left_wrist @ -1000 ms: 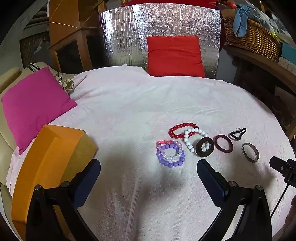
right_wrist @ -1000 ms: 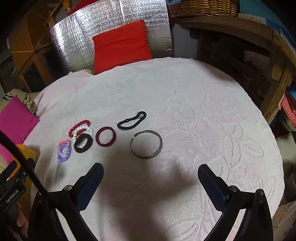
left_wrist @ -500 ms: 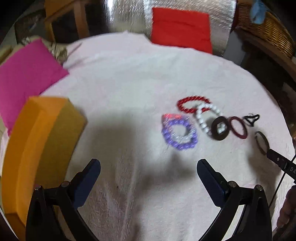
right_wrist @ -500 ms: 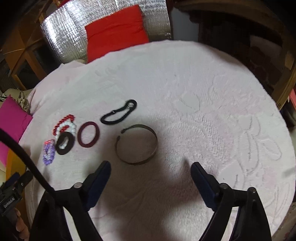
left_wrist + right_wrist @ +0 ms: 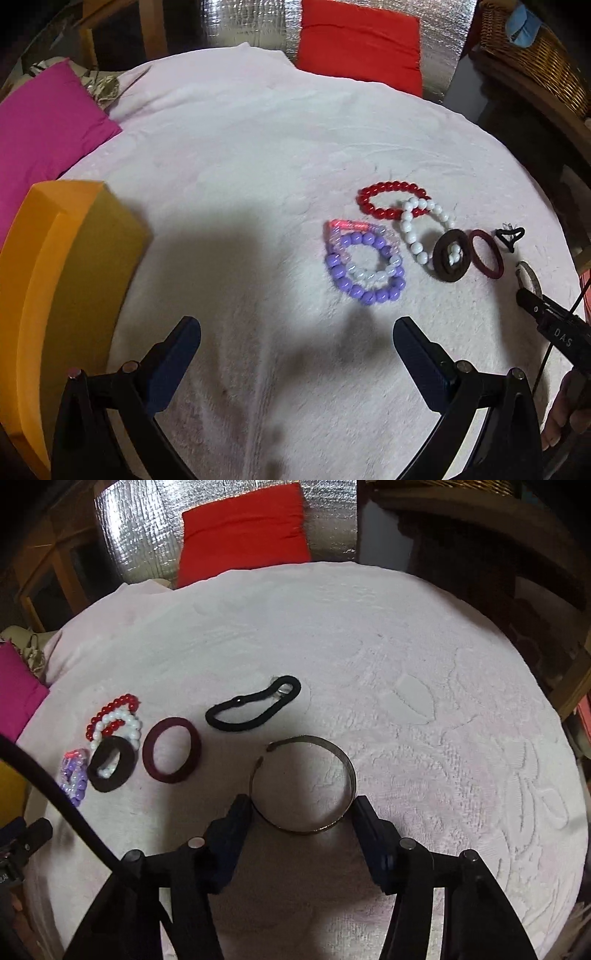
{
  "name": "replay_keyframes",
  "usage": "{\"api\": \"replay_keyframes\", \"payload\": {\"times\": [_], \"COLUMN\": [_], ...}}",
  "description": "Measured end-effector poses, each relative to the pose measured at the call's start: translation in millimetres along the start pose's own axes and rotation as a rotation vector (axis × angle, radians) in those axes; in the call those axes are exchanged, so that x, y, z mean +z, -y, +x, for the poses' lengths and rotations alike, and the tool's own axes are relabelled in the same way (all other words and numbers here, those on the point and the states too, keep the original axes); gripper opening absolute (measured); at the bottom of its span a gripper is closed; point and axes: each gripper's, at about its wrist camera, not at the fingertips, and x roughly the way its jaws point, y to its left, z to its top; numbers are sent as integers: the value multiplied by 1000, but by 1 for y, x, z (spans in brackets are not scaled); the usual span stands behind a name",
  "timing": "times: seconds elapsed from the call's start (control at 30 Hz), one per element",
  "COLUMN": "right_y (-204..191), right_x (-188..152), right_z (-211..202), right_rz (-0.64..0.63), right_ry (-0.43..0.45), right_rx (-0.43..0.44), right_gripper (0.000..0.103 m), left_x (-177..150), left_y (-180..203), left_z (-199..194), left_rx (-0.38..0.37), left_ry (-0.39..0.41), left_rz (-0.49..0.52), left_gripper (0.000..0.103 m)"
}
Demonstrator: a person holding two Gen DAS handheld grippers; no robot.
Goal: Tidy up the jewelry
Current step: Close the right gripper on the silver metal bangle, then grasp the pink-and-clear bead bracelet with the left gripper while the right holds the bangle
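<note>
Left wrist view: I am holding my left tool (image 5: 295, 354) wide open and empty above the near part of the white-covered table (image 5: 236, 155), its fingers framing the purple bead bracelet (image 5: 364, 267) so I can come down on it cleanly. Beyond it the red bead bracelet (image 5: 391, 199), white bead bracelet (image 5: 415, 236) and dark brown ring (image 5: 452, 256) are overlapping in a cluster toward the right edge. The orange box (image 5: 55, 280) is waiting at the left edge, probably to receive the pieces.

Right wrist view: I am lowering my right tool (image 5: 301, 812), partly open, around the metal bangle (image 5: 303, 782); each finger is just beside its rim, not yet clamping. The maroon band (image 5: 171, 749) and black hair tie (image 5: 253, 709) are lying apart, farther in.
</note>
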Motion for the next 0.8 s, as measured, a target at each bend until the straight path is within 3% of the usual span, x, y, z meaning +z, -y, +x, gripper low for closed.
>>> {"api": "replay_keyframes", "payload": {"times": [0.4,0.5,0.57,0.7,0.77,0.8], "right_y": [9,9,10,11,12,12], "right_x": [0,-3,-4,-5,-7,-7], "right_z": [0,-2,-2,-3,-5,-5], "right_rz": [27,24,27,28,25,24], "right_ry": [-7,-4,-6,-9,-9,-9], "right_rx": [22,20,22,26,27,29], "right_gripper": [59,59,59,59,59,59], "left_x": [26,31,32,37,39,40], "left_y": [3,4,10,15,15,15], "left_z": [21,24,29,34,31,30], "left_rx": [-87,-96,-107,-135,-163,-164], "left_ry": [48,65,67,84,89,89], "left_rz": [-25,-19,-3,26,36,38], "left_gripper": [103,97,81,59,36,31]}}
